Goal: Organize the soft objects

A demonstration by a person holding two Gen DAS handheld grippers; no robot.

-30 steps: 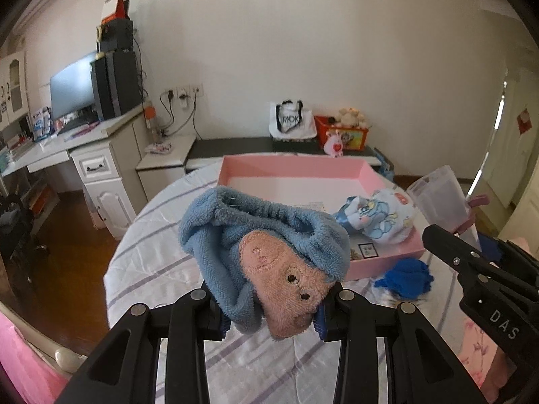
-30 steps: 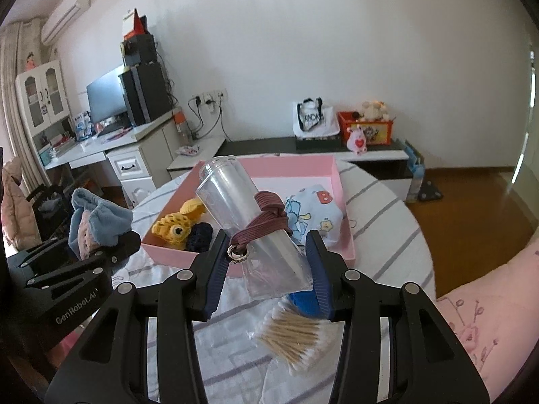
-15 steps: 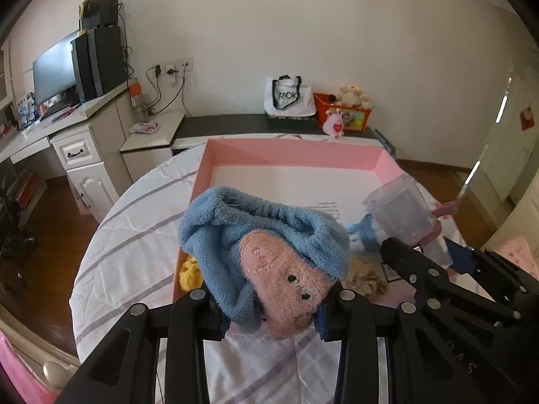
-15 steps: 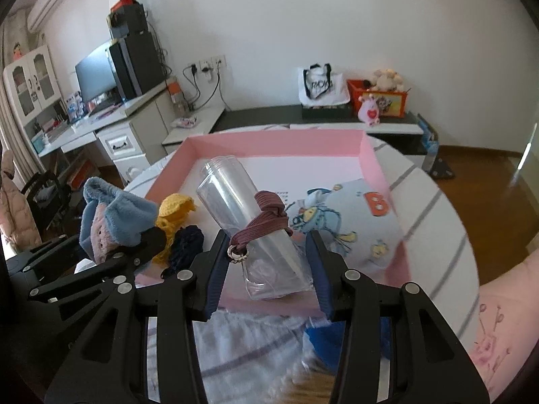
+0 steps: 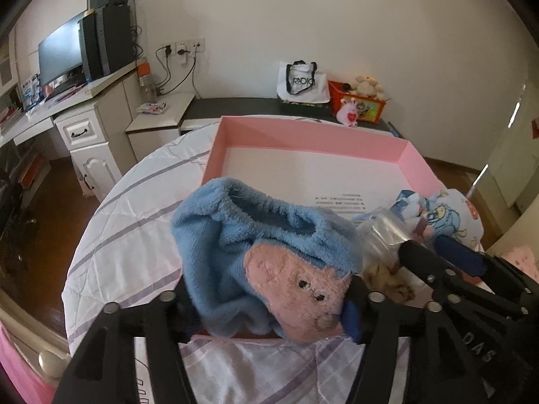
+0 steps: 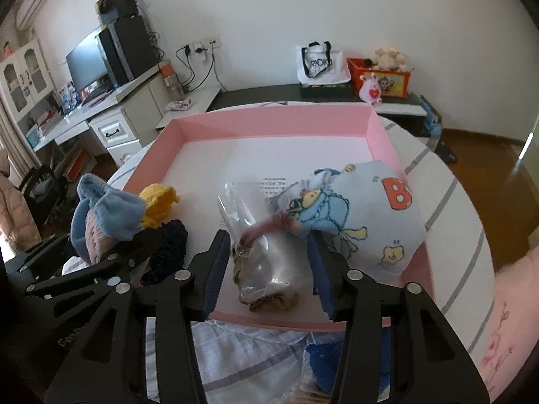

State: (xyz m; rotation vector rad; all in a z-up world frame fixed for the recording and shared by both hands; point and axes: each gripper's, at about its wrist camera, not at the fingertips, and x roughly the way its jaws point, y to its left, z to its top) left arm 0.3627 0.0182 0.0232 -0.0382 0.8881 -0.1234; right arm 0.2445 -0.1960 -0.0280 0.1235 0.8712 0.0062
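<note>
Opening now, my left gripper [image 5: 266, 306] lets the fluffy blue and pink sock [image 5: 262, 252] sag at the pink box's [image 5: 303, 134] near edge. My right gripper [image 6: 266, 269] opens too, the clear bag [image 6: 266, 252] lying loose between. Both are light, squashy; I'd pinch the thick middle. Inside: printed cloth [image 6: 363, 222], yellow knit [image 6: 158, 202].
</note>
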